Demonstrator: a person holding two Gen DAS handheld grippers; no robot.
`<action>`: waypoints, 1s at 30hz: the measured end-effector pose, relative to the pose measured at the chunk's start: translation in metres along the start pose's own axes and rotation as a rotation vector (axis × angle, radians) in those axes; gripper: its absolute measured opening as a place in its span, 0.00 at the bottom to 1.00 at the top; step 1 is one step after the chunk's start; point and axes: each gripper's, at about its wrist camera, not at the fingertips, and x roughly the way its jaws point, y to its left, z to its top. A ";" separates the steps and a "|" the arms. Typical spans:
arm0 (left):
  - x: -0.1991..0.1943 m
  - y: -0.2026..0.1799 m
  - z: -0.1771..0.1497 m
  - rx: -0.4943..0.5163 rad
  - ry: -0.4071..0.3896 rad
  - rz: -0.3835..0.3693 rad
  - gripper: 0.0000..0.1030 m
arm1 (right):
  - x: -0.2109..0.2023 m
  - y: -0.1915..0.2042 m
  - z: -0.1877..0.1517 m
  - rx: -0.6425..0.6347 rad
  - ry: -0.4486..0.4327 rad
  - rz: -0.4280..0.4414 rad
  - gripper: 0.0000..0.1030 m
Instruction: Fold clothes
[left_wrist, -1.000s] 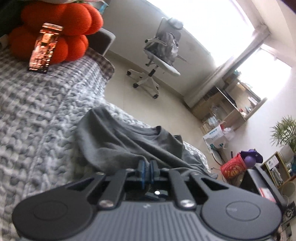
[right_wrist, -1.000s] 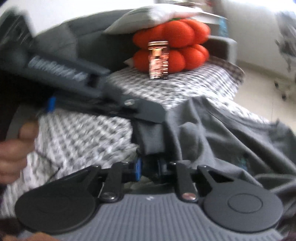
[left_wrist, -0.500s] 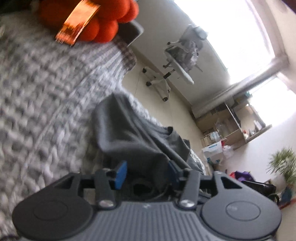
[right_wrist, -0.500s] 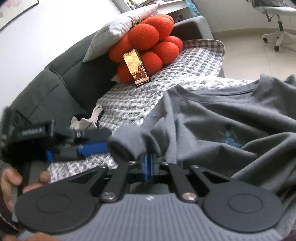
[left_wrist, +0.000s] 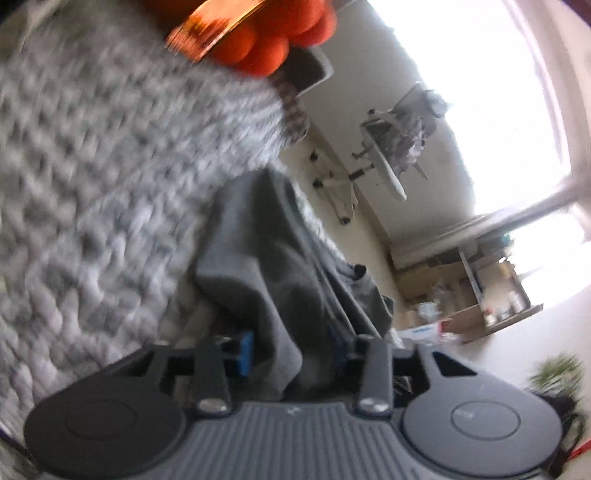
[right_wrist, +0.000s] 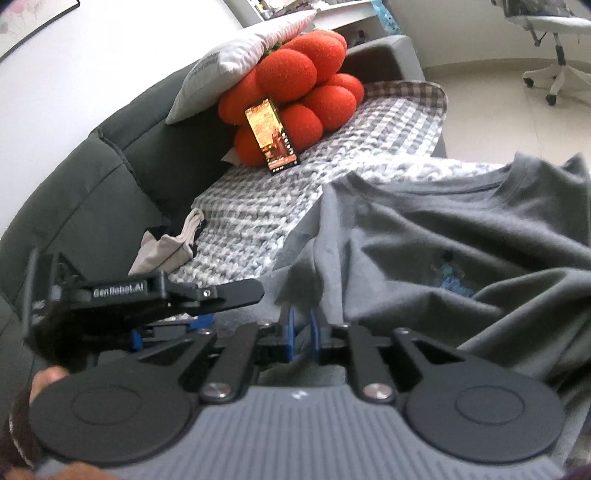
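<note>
Grey, rumpled t-shirt (right_wrist: 461, 229) drapes between the spread left tool (left_wrist: 291, 347); right tool (right_wrist: 300, 332) pinches its fabric.

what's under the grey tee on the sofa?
The grey t-shirt lies on a grey-and-white knit blanket spread over the dark sofa. The blanket shows along the shirt's left and top edges. Whatever lies directly beneath the fabric is covered.

Left wrist view is motion-blurred; the phone (left_wrist: 218, 33) and shirt (right_wrist: 461, 236) are edge-cropped.
</note>
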 end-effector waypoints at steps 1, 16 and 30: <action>-0.001 -0.008 -0.002 0.051 -0.021 0.023 0.08 | -0.002 0.000 0.001 0.001 -0.006 -0.002 0.16; 0.041 -0.052 -0.047 0.440 0.135 0.068 0.08 | -0.007 -0.016 0.010 0.087 0.001 0.088 0.16; 0.013 -0.051 -0.050 0.484 0.183 -0.026 0.25 | 0.022 -0.004 0.010 0.115 0.087 0.241 0.45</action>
